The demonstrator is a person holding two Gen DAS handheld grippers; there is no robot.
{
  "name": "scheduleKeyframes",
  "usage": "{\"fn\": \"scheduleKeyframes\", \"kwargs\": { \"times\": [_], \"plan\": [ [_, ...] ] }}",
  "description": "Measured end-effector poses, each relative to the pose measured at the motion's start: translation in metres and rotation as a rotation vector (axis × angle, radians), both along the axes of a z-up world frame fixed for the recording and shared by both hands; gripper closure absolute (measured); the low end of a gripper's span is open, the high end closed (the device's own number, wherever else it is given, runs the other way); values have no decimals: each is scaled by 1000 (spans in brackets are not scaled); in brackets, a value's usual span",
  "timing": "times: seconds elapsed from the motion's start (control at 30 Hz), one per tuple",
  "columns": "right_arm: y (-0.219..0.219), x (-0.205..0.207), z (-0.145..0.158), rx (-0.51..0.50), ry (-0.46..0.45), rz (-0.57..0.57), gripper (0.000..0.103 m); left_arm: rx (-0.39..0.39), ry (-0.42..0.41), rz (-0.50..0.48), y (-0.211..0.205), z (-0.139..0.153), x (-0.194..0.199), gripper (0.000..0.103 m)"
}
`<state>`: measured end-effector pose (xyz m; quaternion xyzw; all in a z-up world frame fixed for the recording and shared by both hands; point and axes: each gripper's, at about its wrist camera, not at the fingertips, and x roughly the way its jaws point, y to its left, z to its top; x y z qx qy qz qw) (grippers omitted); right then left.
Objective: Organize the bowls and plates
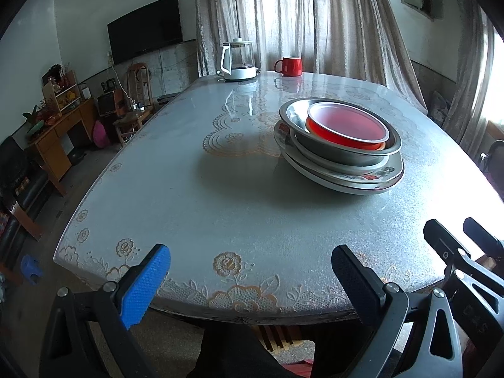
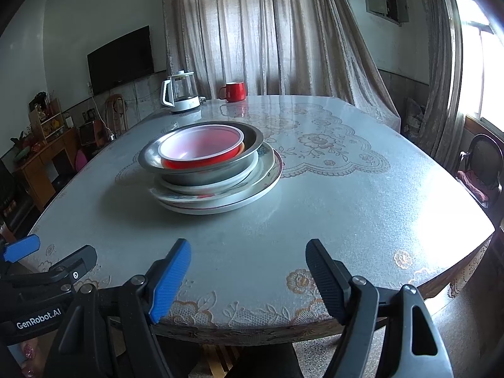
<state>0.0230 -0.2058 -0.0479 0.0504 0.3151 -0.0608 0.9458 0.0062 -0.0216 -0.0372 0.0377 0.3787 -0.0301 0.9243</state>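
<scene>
A stack of dishes stands on the grey lace-patterned table [image 1: 195, 195]. A red bowl [image 1: 346, 126] with a white rim sits in a metal bowl [image 1: 346, 152], on white patterned plates [image 1: 362, 179]. In the right wrist view I see the red bowl [image 2: 201, 148], the metal bowl [image 2: 204, 174] and the plates [image 2: 239, 197]. My left gripper [image 1: 252, 261] is open and empty at the table's near edge, well short of the stack. My right gripper [image 2: 249, 258] is open and empty at the near edge. It also shows in the left wrist view [image 1: 456, 236].
A glass kettle [image 1: 237, 60] and a red mug [image 1: 289, 66] stand at the table's far edge. Curtains hang behind. A TV [image 1: 145, 28], a wooden desk [image 1: 56, 132] and chairs are to the left. A dark chair [image 2: 482, 163] is to the right.
</scene>
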Motion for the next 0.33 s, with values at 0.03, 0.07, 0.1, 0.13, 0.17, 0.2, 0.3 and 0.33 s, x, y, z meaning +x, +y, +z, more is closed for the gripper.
{"fn": "scheduleKeyframes", "kwargs": {
  "times": [0.03,0.07,0.1,0.13,0.17,0.2,0.3,0.33],
  "plan": [
    [0,0,0,1,0,0,27,-2,0,-3,0,0,-1,0],
    [0,0,0,0,2,-2,27,-4,0,-5,-1,0,-1,0],
    [0,0,0,0,1,-2,27,-4,0,-6,-1,1,-1,0],
    [0,0,0,2,1,-1,27,-5,-1,-7,-1,1,-1,0],
    [0,0,-1,1,3,0,27,-5,0,-8,-1,0,-1,0],
    [0,0,-1,0,4,0,27,-4,2,-8,-1,0,-1,0],
    [0,0,-1,2,6,3,27,-6,2,-9,-1,1,-1,0],
    [0,0,-1,2,6,2,27,-4,2,-10,-1,1,-1,0]
  ]
}}
